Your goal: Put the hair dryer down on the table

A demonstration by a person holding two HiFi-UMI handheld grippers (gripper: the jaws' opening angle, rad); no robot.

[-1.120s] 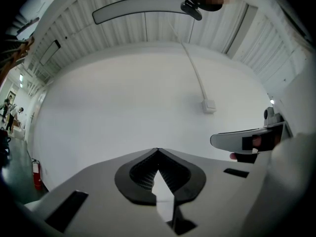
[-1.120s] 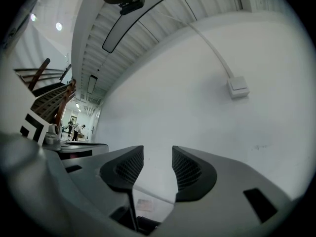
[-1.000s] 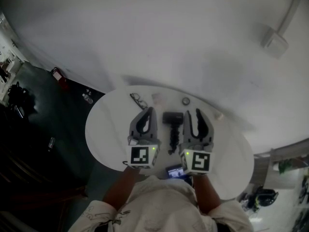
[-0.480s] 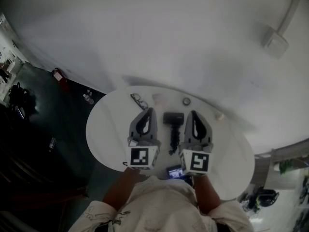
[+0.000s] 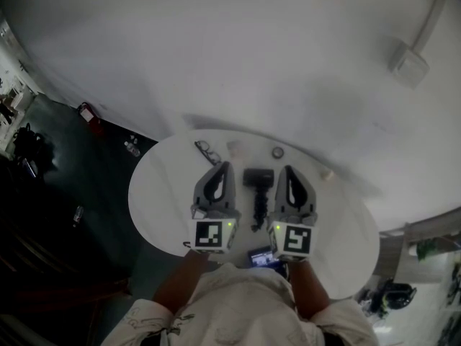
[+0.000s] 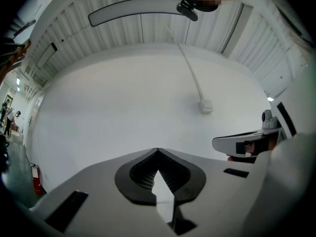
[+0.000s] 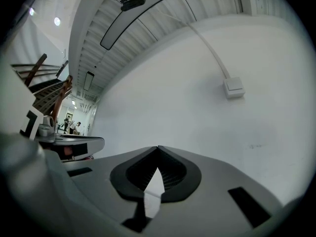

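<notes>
Hair dryer (image 5: 257, 187) lies flat on the round white bench (image 5: 158, 193), head away from the person and handle toward them. It sits between the two grippers and touches neither. Likely rigid plastic, fairly light, head-heavy and smooth. Best hold is probably the handle, close under the head. Left gripper (image 5: 224, 166) clenched, nothing in it. Right gripper (image 5: 287, 169) also clenched and empty. Glasses (image 5: 207, 150) beyond the dryer. Put-down looks done.
</notes>
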